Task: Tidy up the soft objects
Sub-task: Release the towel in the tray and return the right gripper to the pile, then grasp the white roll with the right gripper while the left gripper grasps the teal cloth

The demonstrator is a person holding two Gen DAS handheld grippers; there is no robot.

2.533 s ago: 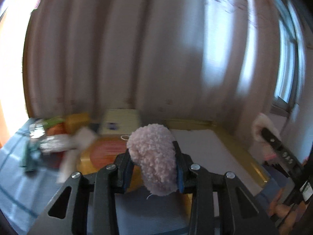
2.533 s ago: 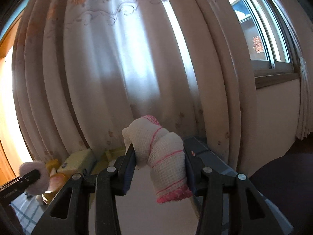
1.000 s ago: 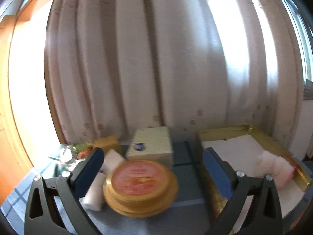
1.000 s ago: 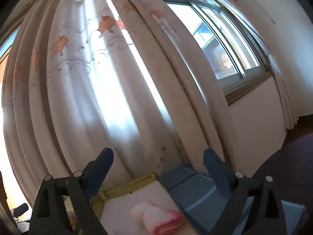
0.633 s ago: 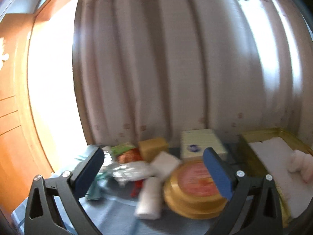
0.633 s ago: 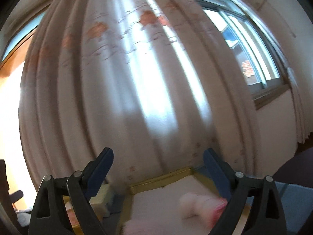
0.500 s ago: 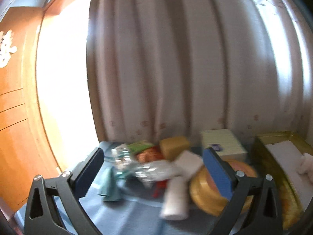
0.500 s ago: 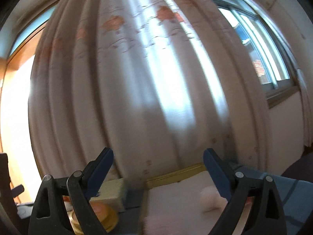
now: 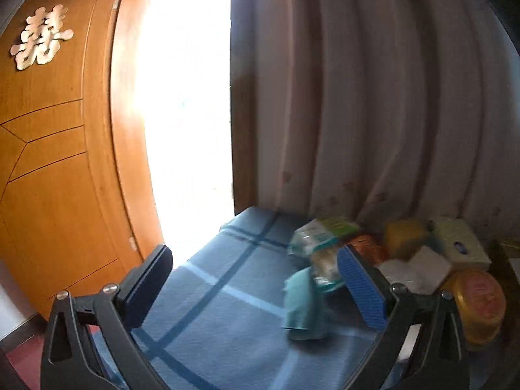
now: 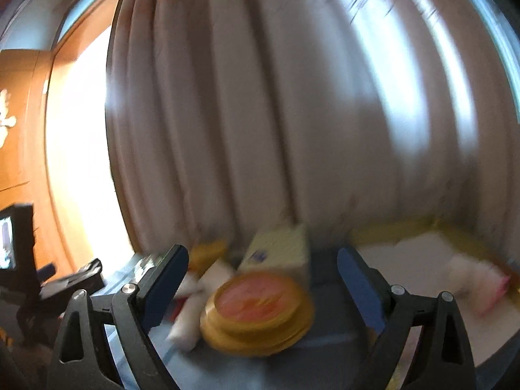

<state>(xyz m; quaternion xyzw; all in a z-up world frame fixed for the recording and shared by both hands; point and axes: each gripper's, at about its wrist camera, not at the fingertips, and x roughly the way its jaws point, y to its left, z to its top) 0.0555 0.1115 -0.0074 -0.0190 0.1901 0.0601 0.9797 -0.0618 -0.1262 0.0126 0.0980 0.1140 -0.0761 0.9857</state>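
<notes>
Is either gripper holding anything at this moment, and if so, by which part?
Nothing is held. The left gripper and the right gripper both stand wide open with nothing between their fingers.

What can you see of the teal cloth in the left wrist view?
The teal cloth is a small, soft-looking piece of fabric, bunched into a loose upright fold instead of lying flat. It lies on the blue checked cover, in front of a clear plastic packet which it seems to touch. It sits between the open fingers of the left gripper, nearer the right-hand one. Blur hides any finer detail.

Glossy wood door (image 9: 58, 169), cloth curtain (image 9: 373, 97)
</notes>
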